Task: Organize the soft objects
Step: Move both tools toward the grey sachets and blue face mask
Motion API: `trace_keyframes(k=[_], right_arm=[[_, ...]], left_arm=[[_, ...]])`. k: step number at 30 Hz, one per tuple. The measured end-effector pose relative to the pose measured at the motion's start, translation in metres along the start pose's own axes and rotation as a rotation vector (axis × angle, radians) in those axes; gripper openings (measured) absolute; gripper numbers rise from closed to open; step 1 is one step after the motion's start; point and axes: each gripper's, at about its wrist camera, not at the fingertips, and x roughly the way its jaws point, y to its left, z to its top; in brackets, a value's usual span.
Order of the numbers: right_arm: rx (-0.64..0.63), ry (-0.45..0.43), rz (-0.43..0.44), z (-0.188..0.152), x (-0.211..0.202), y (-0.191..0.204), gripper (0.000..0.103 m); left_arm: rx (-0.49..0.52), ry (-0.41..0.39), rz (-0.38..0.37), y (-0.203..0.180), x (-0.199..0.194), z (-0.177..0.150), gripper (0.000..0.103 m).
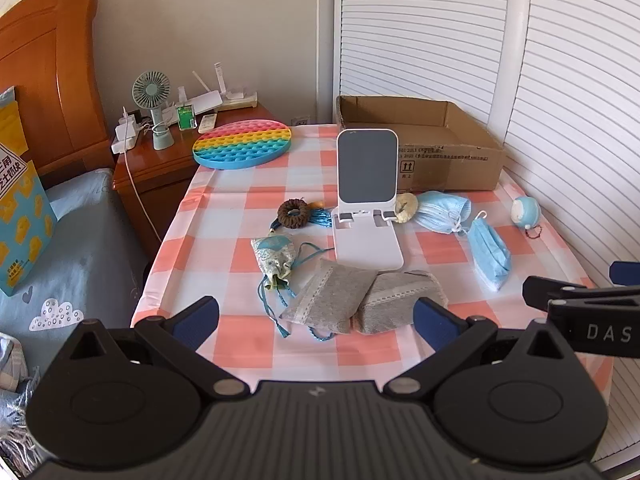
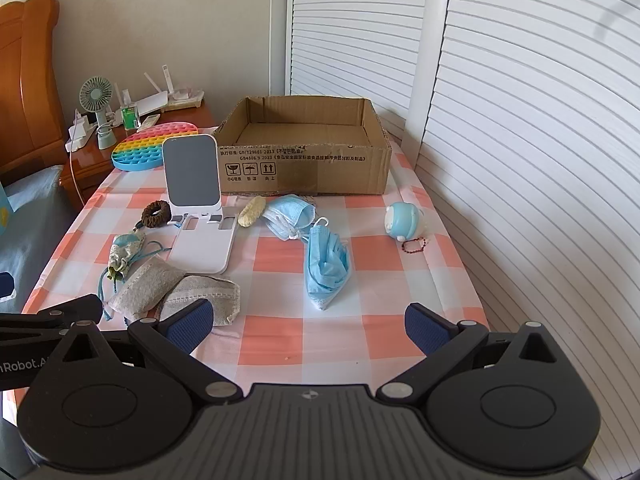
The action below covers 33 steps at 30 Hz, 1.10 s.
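lengthwise, blue mask (image 2: 327, 270) toward camera

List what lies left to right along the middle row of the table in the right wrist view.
Brown crocheted hair ring → white folding phone stand → pale yellow fuzzy scrunchie → crumpled light blue face mask → round blue-and-white toy keychain.

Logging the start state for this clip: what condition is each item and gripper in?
Left gripper: open, holding nothing.
Right gripper: open, holding nothing.
Cardboard box: open-topped, looks empty.
Phone stand: unfolded, upright, no phone.
Two grey pouches: lying overlapped.
Two blue masks: crumpled, on the cloth.
Drawstring sachet: cinched shut, lying down.
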Motion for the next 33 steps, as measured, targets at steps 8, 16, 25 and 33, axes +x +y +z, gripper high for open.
trace_keyframes(k=[8,16,25,33], right_arm=[[0.003,0.000,-0.001,0.0016,-0.0018,-0.0010,0.103],[0.002,-0.005,-0.003,0.0024,-0.0031,-0.0011,0.103],[0.003,-0.009,-0.005,0.0028,-0.0041,-0.0008,0.103],[0.003,-0.012,-0.003,0.0032,-0.0049,-0.0008,0.103]], left_arm=[[0.003,-0.003,-0.005,-0.0004,-0.0018,-0.0007,0.103],[0.007,-0.006,-0.008,-0.0003,-0.0029,0.0004,0.103],[0.011,-0.007,-0.009,-0.0006,-0.0029,0.0017,0.103],[0.011,-0.010,-0.010,-0.0007,-0.0042,0.0019,0.103]])
